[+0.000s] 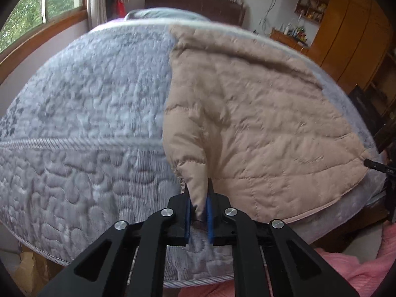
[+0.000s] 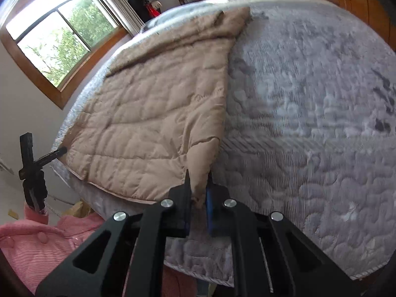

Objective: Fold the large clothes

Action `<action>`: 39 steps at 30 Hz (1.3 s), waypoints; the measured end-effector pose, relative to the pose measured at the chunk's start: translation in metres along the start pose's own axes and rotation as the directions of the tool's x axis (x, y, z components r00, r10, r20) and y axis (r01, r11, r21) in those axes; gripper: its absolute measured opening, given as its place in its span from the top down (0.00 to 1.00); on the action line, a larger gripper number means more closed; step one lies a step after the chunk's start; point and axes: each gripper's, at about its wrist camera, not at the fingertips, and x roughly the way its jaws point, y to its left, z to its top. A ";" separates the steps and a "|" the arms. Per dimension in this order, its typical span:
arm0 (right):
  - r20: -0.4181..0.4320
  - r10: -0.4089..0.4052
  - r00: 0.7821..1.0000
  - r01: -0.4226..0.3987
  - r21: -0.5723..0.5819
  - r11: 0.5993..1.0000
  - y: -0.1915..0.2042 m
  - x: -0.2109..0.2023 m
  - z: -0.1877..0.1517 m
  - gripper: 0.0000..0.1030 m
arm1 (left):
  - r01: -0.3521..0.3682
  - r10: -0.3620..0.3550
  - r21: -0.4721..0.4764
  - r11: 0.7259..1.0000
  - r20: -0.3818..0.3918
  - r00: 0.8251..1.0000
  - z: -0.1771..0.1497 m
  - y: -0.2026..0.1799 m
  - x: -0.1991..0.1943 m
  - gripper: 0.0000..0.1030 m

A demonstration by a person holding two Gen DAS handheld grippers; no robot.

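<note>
so the tan quilted coat is laid out flat on the grey quilted mattress; its long axis runs away from the near edge of the bed toward the headboard end, near hem edge sitting right along the front of the mattress; from the left wrist view it covers the right part of the bed, from the right wrist view the left part. Fabric is a puffy beige with stitched rectangular panels, a bit wrinkled, thin pale trim along the near hem; I can't make out sleeves or a collar.

left gripper is clenched on a pinched-up peak of the coat's near left corner; right gripper is clamped the same way on the near right corner, cloth bunched between the blue pads; pink garment sits below the bed edge.
</note>
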 end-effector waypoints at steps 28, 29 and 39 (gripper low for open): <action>0.213 0.105 0.971 -0.113 0.026 0.993 0.000 -0.057 0.180 0.93 | 0.104 -0.113 0.047 0.993 0.261 0.959 0.206 -0.006 -0.038 0.91; 0.210 0.103 0.972 -0.112 0.032 0.993 -0.001 -0.053 0.192 0.93 | 0.100 -0.108 0.043 0.994 0.265 0.958 0.217 -0.005 -0.034 0.91; 0.138 0.044 0.989 -0.069 0.178 0.982 -0.038 0.020 0.328 0.93 | 0.080 -0.067 -0.056 0.995 0.214 0.974 0.343 0.010 0.058 0.91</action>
